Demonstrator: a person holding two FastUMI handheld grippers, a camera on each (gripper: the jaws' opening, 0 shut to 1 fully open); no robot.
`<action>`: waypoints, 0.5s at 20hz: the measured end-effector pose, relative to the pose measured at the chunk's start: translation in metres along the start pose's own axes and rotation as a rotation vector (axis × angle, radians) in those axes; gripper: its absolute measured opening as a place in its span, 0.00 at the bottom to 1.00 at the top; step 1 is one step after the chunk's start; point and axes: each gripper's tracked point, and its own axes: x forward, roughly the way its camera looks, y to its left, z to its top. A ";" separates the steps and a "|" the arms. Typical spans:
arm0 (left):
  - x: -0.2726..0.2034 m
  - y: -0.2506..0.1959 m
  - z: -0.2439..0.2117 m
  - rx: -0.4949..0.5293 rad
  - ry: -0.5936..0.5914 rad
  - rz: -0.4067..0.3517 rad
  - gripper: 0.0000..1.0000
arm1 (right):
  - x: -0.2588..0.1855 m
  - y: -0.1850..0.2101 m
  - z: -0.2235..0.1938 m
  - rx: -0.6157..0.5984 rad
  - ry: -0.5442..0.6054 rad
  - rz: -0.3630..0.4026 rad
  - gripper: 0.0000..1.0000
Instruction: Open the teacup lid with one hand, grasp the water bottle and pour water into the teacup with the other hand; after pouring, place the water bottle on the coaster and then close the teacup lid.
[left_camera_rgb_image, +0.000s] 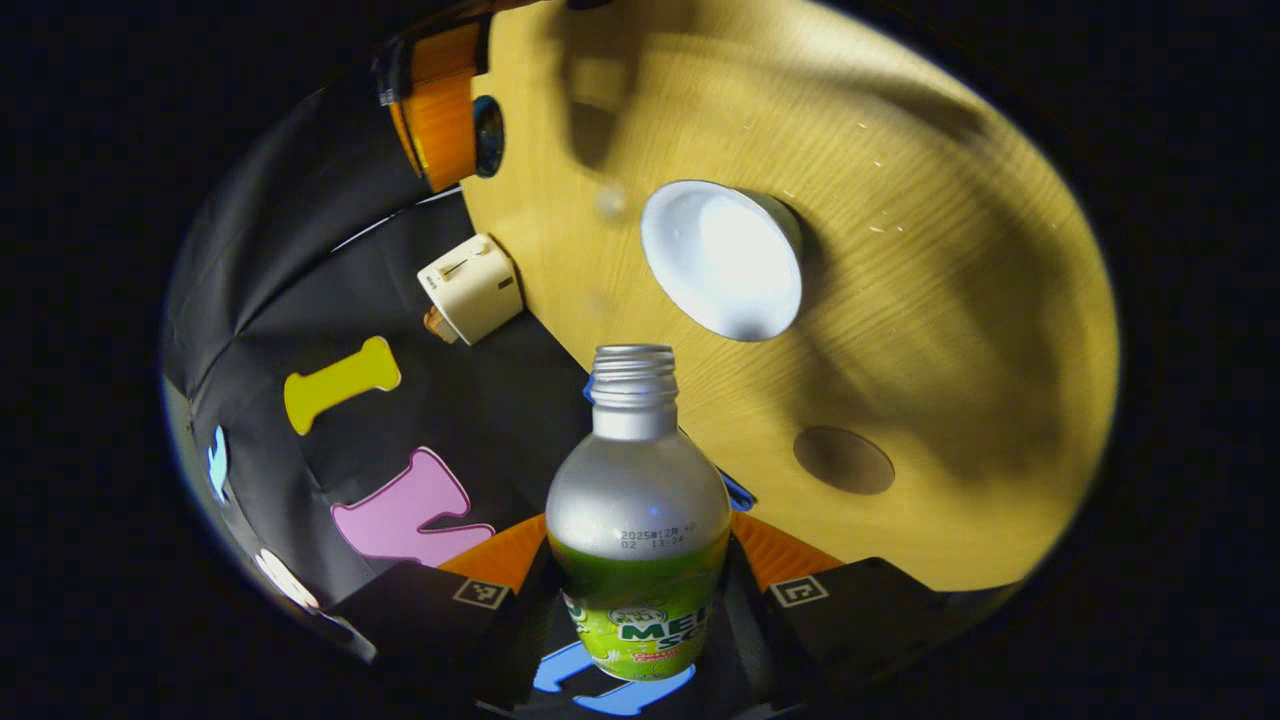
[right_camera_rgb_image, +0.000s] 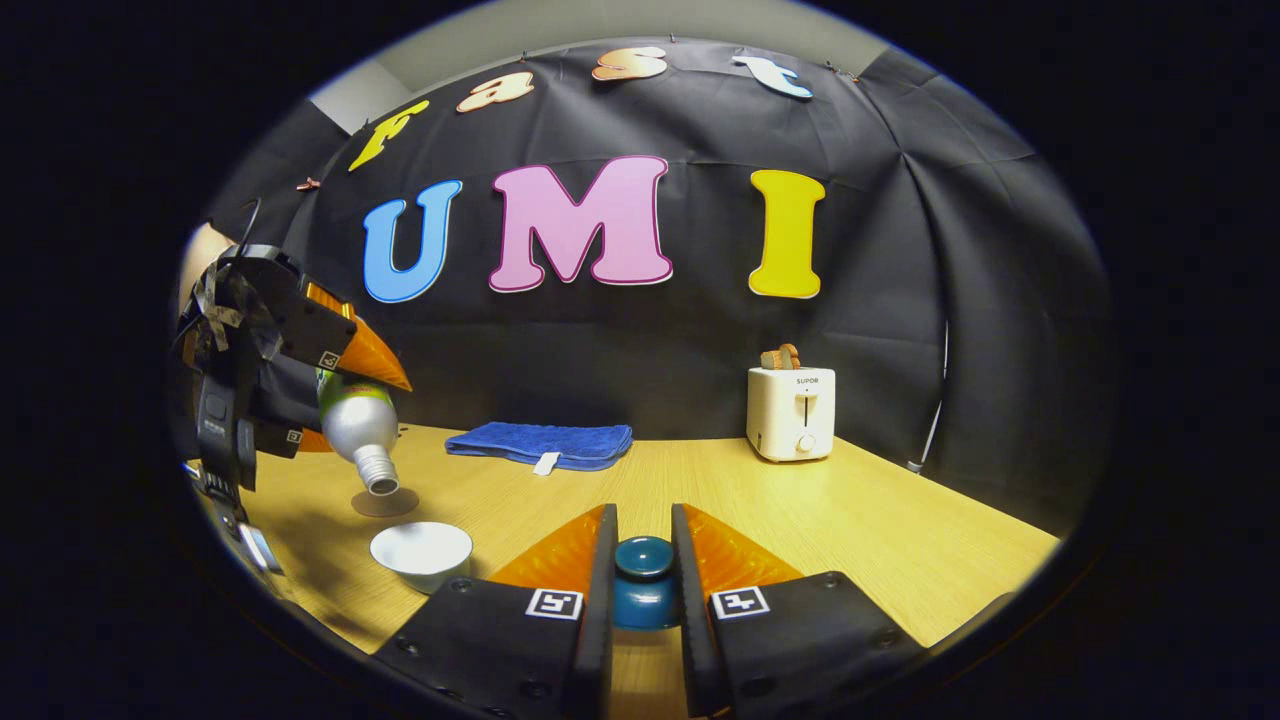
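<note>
My left gripper (left_camera_rgb_image: 640, 560) is shut on the water bottle (left_camera_rgb_image: 636, 500), a silver bottle with a green label and no cap. In the right gripper view the bottle (right_camera_rgb_image: 358, 425) hangs tilted in the left gripper (right_camera_rgb_image: 330, 365), mouth down, a little above the white teacup (right_camera_rgb_image: 421, 553). The open teacup (left_camera_rgb_image: 722, 258) lies just beyond the bottle's mouth. The round brown coaster (left_camera_rgb_image: 843, 460) (right_camera_rgb_image: 385, 503) is bare, beside the cup. My right gripper (right_camera_rgb_image: 643, 535) is shut on the dark teal teacup lid (right_camera_rgb_image: 643, 575), held above the table to the cup's right.
A white toaster (right_camera_rgb_image: 792, 412) (left_camera_rgb_image: 470, 290) stands at the back of the wooden table (right_camera_rgb_image: 880, 530). A folded blue towel (right_camera_rgb_image: 540, 443) lies at the back centre. The right gripper (left_camera_rgb_image: 440, 110) appears far off in the left gripper view.
</note>
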 end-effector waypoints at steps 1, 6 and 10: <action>-0.002 -0.004 0.002 -0.092 -0.021 0.012 0.79 | 0.000 0.000 0.000 0.000 0.000 0.000 0.32; -0.022 0.001 -0.018 -0.651 -0.072 0.198 0.79 | 0.000 0.000 0.001 0.000 0.000 0.000 0.32; -0.044 -0.005 -0.039 -1.158 -0.103 0.314 0.79 | 0.000 0.000 0.001 0.000 0.000 0.000 0.32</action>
